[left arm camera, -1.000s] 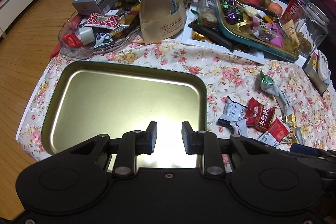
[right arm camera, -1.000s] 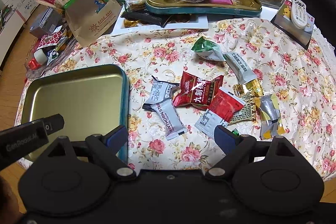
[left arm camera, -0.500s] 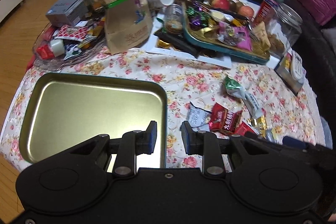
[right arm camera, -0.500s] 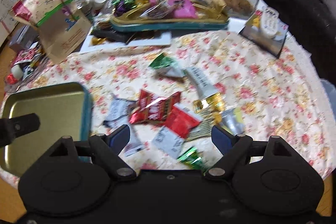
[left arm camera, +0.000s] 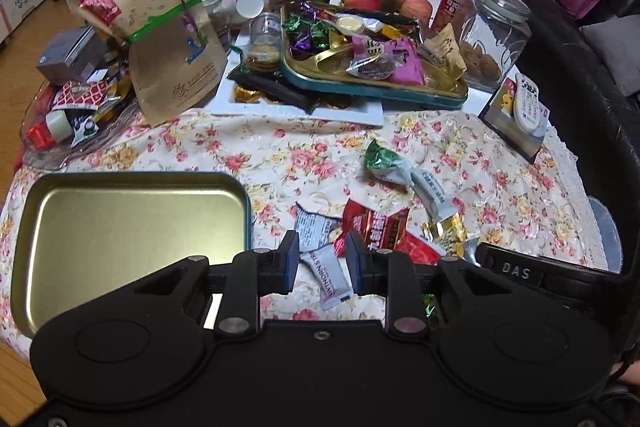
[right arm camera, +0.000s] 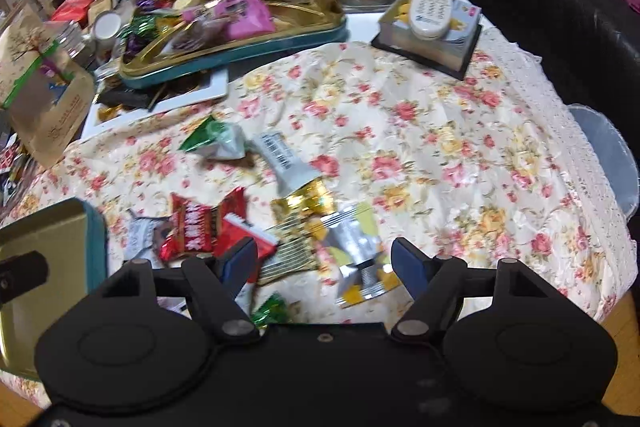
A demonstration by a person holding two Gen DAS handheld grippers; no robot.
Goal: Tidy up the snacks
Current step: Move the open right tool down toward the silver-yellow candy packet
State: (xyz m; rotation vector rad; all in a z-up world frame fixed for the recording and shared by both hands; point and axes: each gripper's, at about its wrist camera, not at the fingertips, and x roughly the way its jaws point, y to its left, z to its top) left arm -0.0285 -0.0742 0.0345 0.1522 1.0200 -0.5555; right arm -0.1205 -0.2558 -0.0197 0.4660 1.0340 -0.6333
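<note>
Empty gold tin tray (left arm camera: 132, 227) sits at the near-left table edge, its teal rim just beside the pile of loose snack packets (left arm camera: 372, 227) on the flowered cloth (right arm camera: 420, 131). My left gripper (left arm camera: 322, 263) hangs over the pile's left end, fingers parted and gripping nothing; a white packet (left arm camera: 330, 275) lies below the gap, untouched as far as I can see. My right gripper (right arm camera: 324, 259) is over the pile's right end, jaws closing but still wide, with the silver-and-yellow packet (right arm camera: 356, 259) and a gold one (right arm camera: 304, 203) lying between them, not pinched. Open cloth runs right of the pile to the lace table edge (right arm camera: 580, 163); a remote on a box (right arm camera: 432, 7) marks the far right. Back of the table is crowded: full tray of sweets (left arm camera: 372, 67), brown paper bag (left arm camera: 160, 27), glass jar (left arm camera: 492, 31). Right view is motion-blurred; packet print is unreadable there. Gripper bodies hide the nearest cloth and part of the pile.
</note>
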